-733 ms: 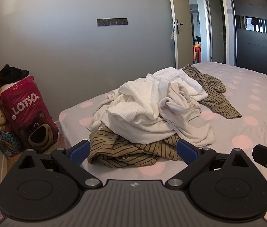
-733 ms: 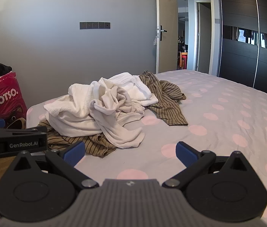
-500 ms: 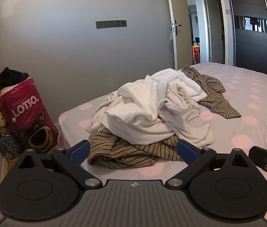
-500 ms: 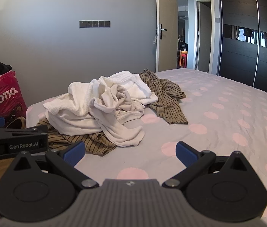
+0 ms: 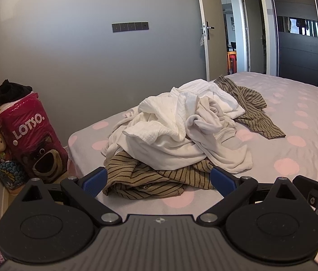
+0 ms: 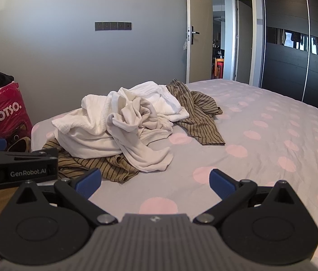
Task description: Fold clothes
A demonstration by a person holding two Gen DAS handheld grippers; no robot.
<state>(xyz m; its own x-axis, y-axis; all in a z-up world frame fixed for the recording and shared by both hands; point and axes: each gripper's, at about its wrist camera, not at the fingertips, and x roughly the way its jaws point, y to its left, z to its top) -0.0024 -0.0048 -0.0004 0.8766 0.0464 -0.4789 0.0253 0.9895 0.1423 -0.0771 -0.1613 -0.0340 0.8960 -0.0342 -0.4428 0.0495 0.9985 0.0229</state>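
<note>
Left gripper (image 5: 159,181): we see its blue fingers (image 5: 94,180) spread wide, nothing between them; it sits low at the bed's near edge.
Right gripper (image 6: 155,181): fingers equally wide apart and empty, above bare sheet.
Clothes pile (image 5: 181,133): we find it heaped on the bed (image 5: 305,135) near the left corner, beyond both sets of fingertips and apart from them. White garments lie on top; a brown striped garment (image 5: 150,180) spreads underneath, its near folds showing directly between the left fingers.
Second striped piece (image 6: 199,117): trails from the pile's far right side.
Edges: bed's left edge runs close to the pile; a red Lotso bag (image 5: 30,140) stands beside it.
Open room: we see bare dotted sheet right of the pile.
</note>
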